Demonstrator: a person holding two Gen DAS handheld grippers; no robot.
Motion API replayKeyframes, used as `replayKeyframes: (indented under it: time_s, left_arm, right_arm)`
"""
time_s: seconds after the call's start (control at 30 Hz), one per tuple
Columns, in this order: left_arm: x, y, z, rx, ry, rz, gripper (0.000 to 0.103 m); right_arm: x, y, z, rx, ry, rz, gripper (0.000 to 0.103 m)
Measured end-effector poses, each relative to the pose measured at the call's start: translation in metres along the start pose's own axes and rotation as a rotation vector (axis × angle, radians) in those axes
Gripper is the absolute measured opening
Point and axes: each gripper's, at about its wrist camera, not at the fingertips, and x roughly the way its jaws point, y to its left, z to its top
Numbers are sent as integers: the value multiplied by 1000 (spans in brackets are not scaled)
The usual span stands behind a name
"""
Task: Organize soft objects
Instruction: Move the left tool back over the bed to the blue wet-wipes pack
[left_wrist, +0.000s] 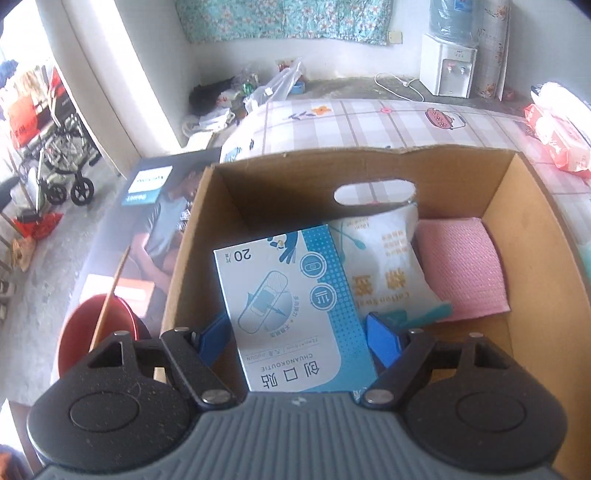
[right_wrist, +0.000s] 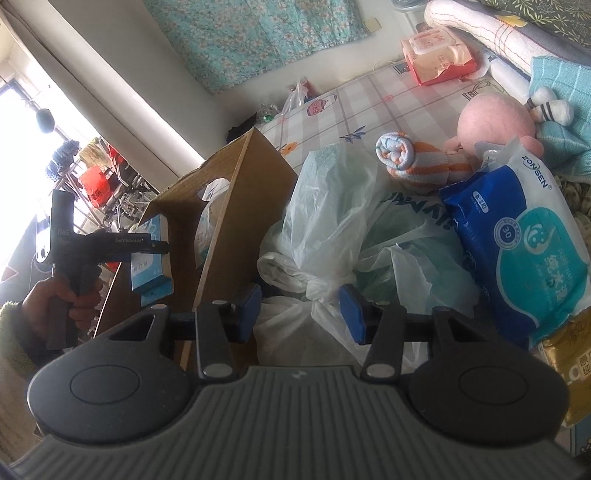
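A white water dispenser (left_wrist: 448, 66) stands against the far wall, a wheelchair (left_wrist: 61, 162) by the doorway, a red basin (left_wrist: 79, 341) below.

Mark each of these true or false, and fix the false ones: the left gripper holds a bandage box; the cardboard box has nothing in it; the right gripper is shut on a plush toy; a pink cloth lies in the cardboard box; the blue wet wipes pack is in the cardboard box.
1. The left gripper holds a bandage box. True.
2. The cardboard box has nothing in it. False: a pink cloth and a cotton swab bag lie inside.
3. The right gripper is shut on a plush toy. False: it is open, around a knotted plastic bag.
4. The pink cloth lies in the cardboard box. True.
5. The blue wet wipes pack is in the cardboard box. False: it lies outside, on the bed.
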Motion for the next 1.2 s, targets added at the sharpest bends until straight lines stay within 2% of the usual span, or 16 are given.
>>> replayKeyframes:
  time_s: [0.07, 0.17, 0.4, 0.53, 0.73, 0.97, 1.2]
  left_arm:
    - [13, -4, 13, 32, -29, 40, 81]
    - [41, -5, 27, 29, -15, 58, 82]
    - [53, 3, 26, -16, -53, 39, 84]
    - [30, 9, 18, -60, -70, -1, 84]
    - [-35, -8, 0, -66, -158, -139, 89]
    - [-108, -61, -25, 7, -242, -321, 94]
    - [-159, -129, -63, 90, -275, -436, 94]
  right_arm:
    - [1, -2, 2, 11, 0, -7, 47]
    - [2, -7, 4, 21, -6, -30, 48]
    - [-1, -17, 3, 46, -10, -54, 48]
    - [-7, -21, 1, 51, -27, -55, 48]
    - [-24, -29, -12, 73, -64, -74, 49]
    - [-48, -34, -30, 65, -107, -122, 49]
    - [-81, -38, -48, -6, -200, -216, 50]
